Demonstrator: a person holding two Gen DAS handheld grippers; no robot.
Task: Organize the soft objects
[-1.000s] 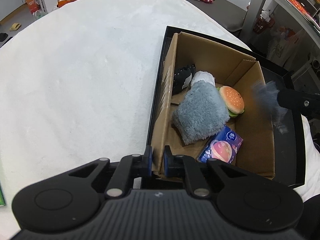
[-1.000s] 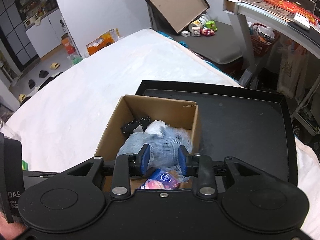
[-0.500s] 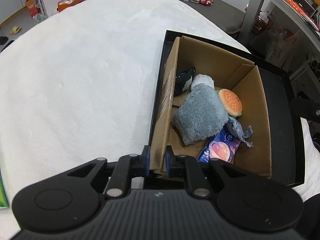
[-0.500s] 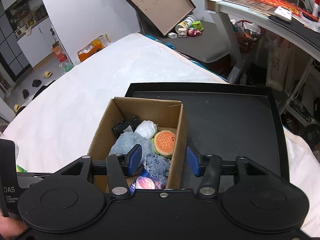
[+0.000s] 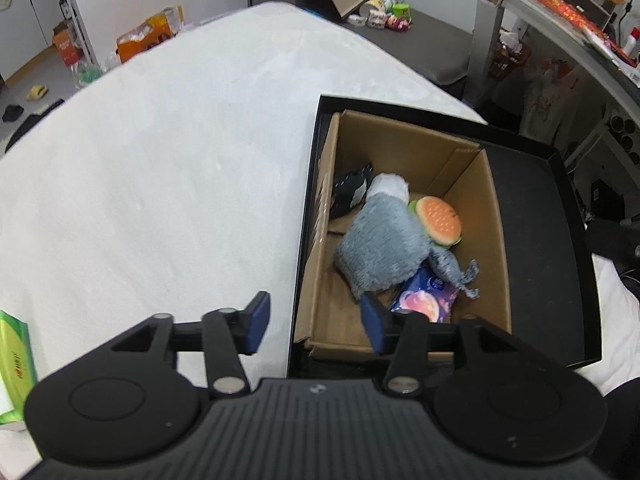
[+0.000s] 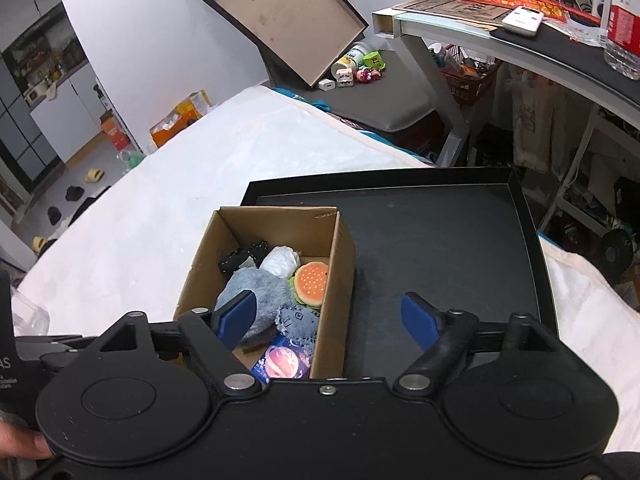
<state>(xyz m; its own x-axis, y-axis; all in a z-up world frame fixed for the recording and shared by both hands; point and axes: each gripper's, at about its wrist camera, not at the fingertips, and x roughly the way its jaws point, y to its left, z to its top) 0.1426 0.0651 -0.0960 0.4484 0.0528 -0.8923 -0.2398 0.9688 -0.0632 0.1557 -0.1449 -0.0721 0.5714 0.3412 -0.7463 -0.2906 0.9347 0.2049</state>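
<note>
left gripper (image 5: 314,320): tilted steeply down, jaws just been opening, now parted, nothing between the pads | right gripper (image 6: 330,318): angled down, jaws just been opening, now wide apart, empty | fingertip (image 6: 24,446) at the right view's lower left edge

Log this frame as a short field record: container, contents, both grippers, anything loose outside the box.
container: cardboard box standing in black tray
contents: grey plush, burger toy, small grey fabric toy, purple packet, white bundle, black item
left gripper: jaws just opened, nothing between the pads
right gripper: jaws just opened, empty
outside box: green packet on white cover
</note>
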